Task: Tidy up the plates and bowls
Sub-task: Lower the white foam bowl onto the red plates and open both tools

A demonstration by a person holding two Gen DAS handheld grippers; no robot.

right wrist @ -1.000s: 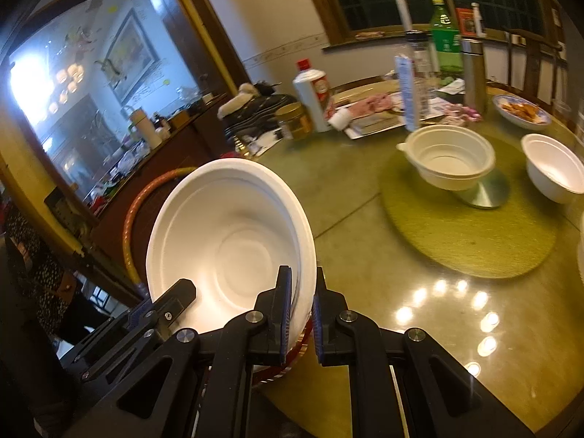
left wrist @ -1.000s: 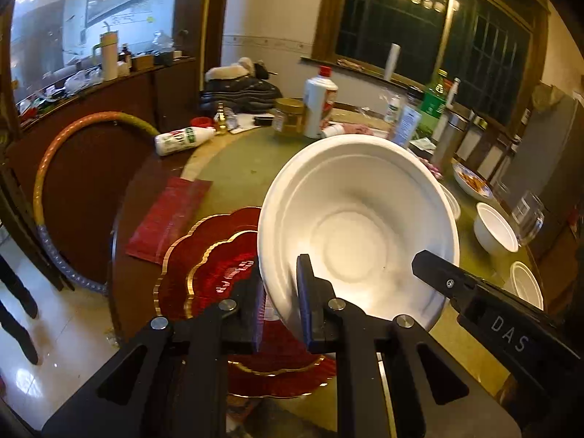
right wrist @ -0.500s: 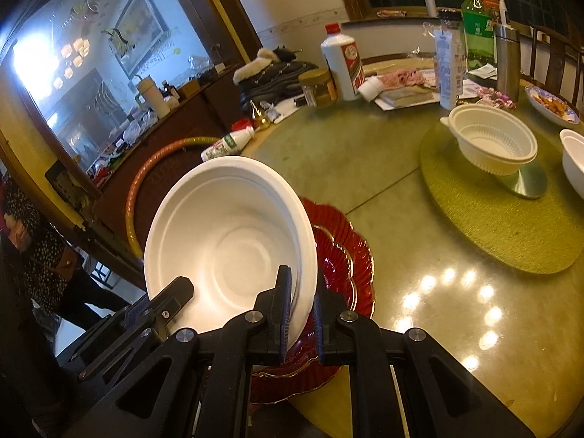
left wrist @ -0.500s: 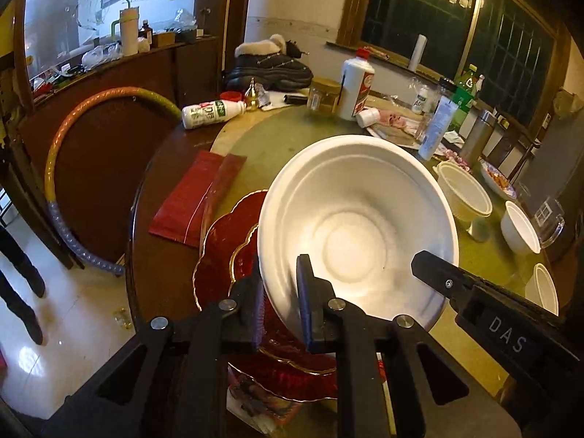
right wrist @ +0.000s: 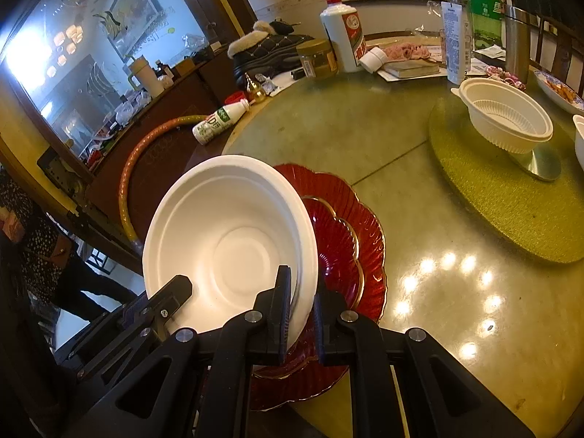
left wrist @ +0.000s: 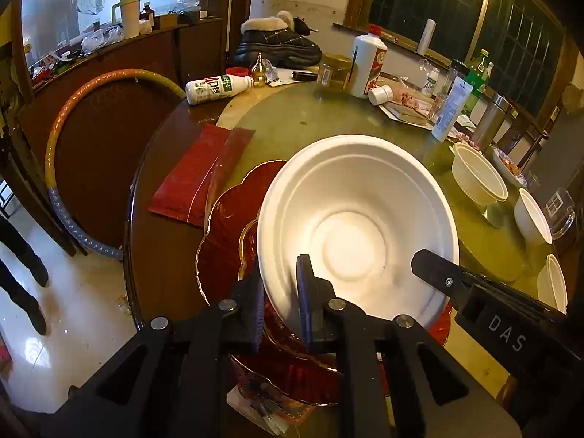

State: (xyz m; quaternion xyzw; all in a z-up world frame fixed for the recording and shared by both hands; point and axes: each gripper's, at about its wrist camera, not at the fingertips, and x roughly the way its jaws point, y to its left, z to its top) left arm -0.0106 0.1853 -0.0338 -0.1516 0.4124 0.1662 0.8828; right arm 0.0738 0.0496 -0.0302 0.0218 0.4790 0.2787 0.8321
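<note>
White foam bowl [left wrist: 357, 226] is hanging pinched between our left gripper [left wrist: 279, 303] and right gripper [right wrist: 301, 310], hiding red plates [right wrist: 350, 226] (stacked) on the green glass tabletop [right wrist: 365, 138].

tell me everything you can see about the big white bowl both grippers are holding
The white bowl is wide and shallow, matte like moulded pulp or foam, with a stepped wall, a flat round base ring and a broad rim. It is empty and looks clean. It is tilted up toward the cameras, above the stacked red plates at the table edge. The left gripper pinches its rim on one side, the right gripper on the other.
</note>
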